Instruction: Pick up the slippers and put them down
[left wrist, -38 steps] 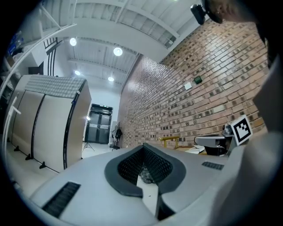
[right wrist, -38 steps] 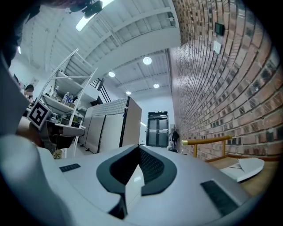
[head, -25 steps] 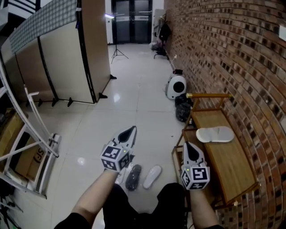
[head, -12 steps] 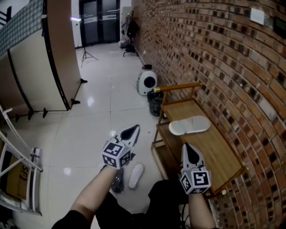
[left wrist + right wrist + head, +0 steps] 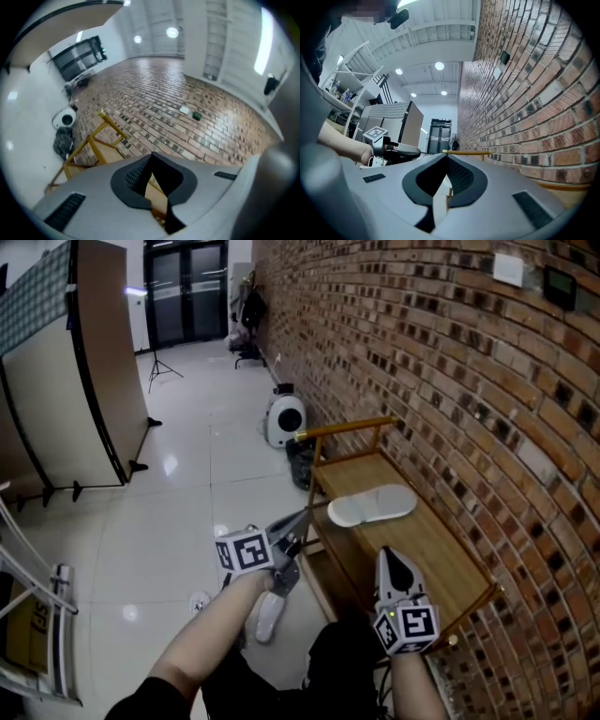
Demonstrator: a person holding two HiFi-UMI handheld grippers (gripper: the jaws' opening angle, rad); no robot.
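Beneath the left gripper (image 5: 302,518), a floor slipper (image 5: 269,620) shows only partly

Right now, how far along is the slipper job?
Looks done: one white slipper lies on the wooden bench. In hand: nothing. The left tool and right tool are both shut and empty, held in the air near the bench. Left to do: a second slipper lies on the floor below the left arm, not yet picked up.
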